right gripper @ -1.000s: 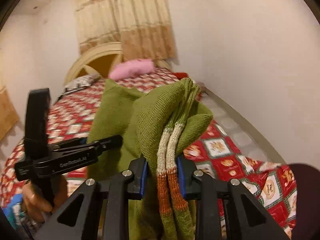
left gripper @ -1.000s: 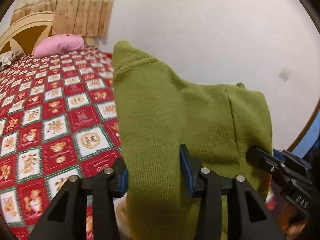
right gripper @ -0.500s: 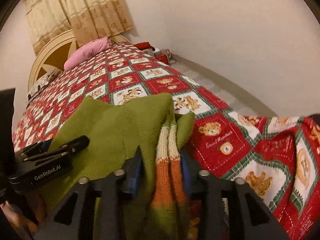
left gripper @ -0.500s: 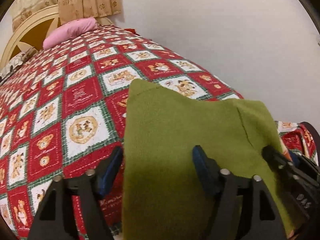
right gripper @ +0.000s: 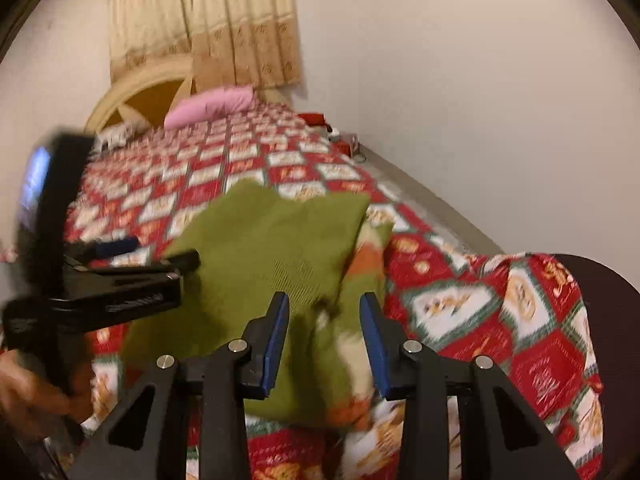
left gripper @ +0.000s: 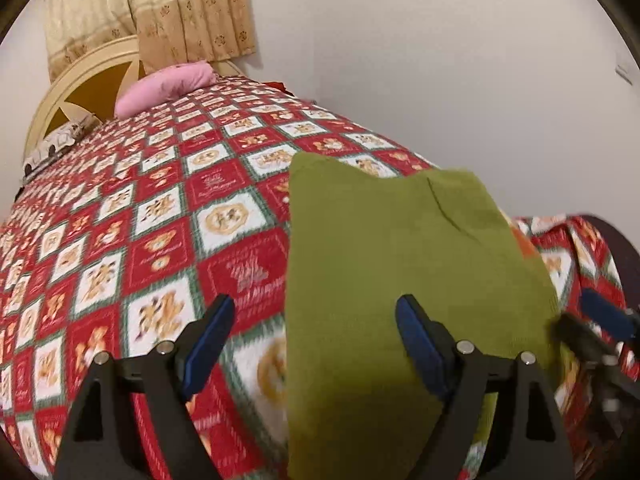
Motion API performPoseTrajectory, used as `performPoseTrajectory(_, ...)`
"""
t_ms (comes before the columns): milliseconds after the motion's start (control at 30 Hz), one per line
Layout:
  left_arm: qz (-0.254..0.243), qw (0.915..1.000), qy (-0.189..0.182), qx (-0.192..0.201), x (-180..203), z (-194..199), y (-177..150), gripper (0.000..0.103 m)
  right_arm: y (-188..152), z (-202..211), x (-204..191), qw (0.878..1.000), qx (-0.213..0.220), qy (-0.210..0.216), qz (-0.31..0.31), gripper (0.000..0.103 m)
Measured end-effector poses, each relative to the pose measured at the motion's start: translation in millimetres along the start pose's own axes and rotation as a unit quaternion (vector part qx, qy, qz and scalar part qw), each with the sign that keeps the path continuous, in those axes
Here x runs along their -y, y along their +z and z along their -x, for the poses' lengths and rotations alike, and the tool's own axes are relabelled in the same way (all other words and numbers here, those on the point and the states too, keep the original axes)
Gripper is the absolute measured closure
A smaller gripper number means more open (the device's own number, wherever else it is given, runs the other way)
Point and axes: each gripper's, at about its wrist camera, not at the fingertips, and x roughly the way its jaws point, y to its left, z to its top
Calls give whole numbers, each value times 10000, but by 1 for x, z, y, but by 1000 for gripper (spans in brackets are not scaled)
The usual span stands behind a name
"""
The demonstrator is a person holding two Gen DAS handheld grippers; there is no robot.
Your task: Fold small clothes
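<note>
A green knitted sweater lies folded on the red patchwork quilt. My left gripper hovers over its near left edge. Its jaws are opening wide, the right pad over the knit, and neither pad presses the cloth. In the right wrist view the sweater shows an orange and cream striped cuff along its right side. My right gripper sits just above that side with its jaws closing. The cloth lies below the gap and the pads do not pinch it. The left gripper and the hand holding it appear at the left.
A pink pillow rests by the cream headboard at the far end of the bed, under beige curtains. A white wall runs along the bed's right side. A dark rounded edge borders the quilt at the near right.
Both grippers came down from holding the sweater up in the air. Both sets of jaws have spread and let go, and the sweater now rests on the quilt.
</note>
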Motion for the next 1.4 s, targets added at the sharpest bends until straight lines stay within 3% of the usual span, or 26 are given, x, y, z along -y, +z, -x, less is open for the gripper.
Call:
performPoseTrajectory(133, -400, 9988, 263, -40, 14, 0, -25, 18, -21, -26, -8, 9986, -478, -207, 42, 65)
performPoseTrajectory(300, -518, 9980, 353, -8, 15, 1, -40, 16, -30, -27, -10, 9984, -459, -326, -51, 65)
performPoseTrajectory(667, -450, 9971, 52, -609, 5, 17, -80, 12, -48, 0, -21, 9944, -669, -819, 60, 61)
performPoseTrajectory(833, -526, 9966, 36, -638, 3, 28, -98, 12, -58, 17, -19, 9936, -870, -713, -131, 60)
performPoseTrajectory(1067, -549, 9973, -6, -480, 0, 43, -100, 12, -58, 42, -32, 9943, -778, -713, 151, 60)
performPoseTrajectory(1233, -520, 9977, -206, -383, -3, 47, -97, 6, -48, 55, -29, 9974, -439, -540, 173, 47)
performPoseTrajectory(1333, -449, 9973, -544, -195, -8, 46, -85, 5, -36, 52, -12, 9986, -221, -476, 72, 36)
performPoseTrajectory(1400, -317, 9968, -730, -78, -13, 39, -71, 2, -22, 38, 2, 9988, -205, -449, -20, 36)
